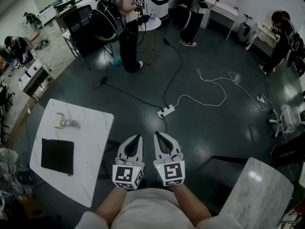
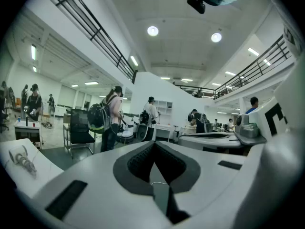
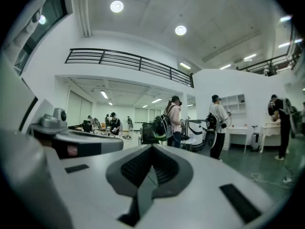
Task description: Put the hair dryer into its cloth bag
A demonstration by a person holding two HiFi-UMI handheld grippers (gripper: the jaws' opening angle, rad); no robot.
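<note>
A flat black cloth bag (image 1: 57, 156) lies on the white marble table (image 1: 90, 151) at the left. Beyond it on the same table rests a small pale grey thing with a looped cord (image 1: 66, 122), also visible at the left edge of the left gripper view (image 2: 21, 159); its shape is too small to make out. My left gripper (image 1: 138, 138) and right gripper (image 1: 157, 134) hover side by side over the dark floor, to the right of the table and apart from both objects. Both are shut with nothing between the jaws, as the left gripper view (image 2: 153, 145) and the right gripper view (image 3: 152, 148) show.
A second white table (image 1: 259, 194) stands at the lower right. A power strip (image 1: 166, 111) and a white cable (image 1: 224, 87) lie on the floor ahead. Several people stand at desks farther back. A white chair (image 1: 288, 119) is at the right edge.
</note>
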